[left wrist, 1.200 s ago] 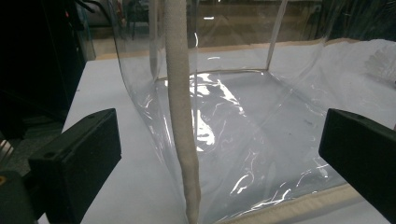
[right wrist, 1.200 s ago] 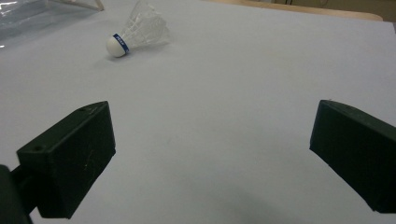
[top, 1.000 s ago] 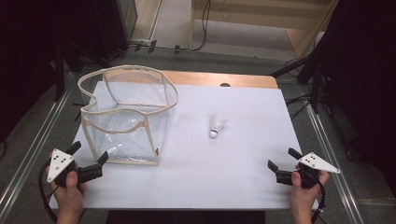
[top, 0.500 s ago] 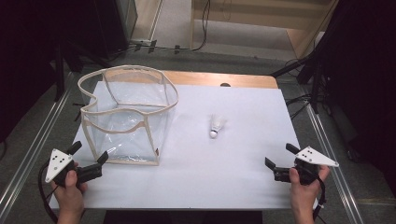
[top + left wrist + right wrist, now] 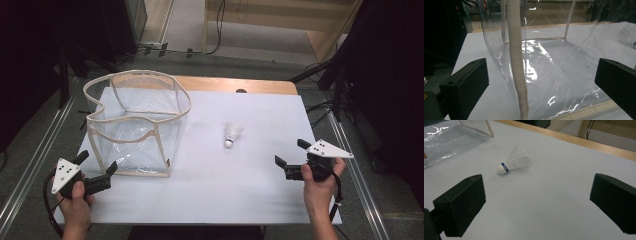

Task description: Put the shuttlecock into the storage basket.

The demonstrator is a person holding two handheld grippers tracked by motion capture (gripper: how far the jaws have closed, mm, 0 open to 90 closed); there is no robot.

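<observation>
On the left, the left gripper (image 5: 97,170) is held with its jaws spread wide and nothing between them, parked just beside the near corner of a clear floppy plastic bag with cream fabric trim (image 5: 135,120). That bag is pretty saggy, rim drooping on one side, so if a jaw gets shoved into the corner seam (image 5: 517,62) the whole thing could probably be pushed over or skidded across the white table top (image 5: 215,190).

Further right, near the middle of the table and well apart from the bag, a white feathered shuttlecock with a blue band at its cork (image 5: 513,162) is lying on its side. Feathers look clean and unbent, but could easily be crushed by a hard squeeze, or rolled away by a nudge.

The right gripper (image 5: 290,161) is also left fully released, empty, aimed at the shuttlecock from a way off.
</observation>
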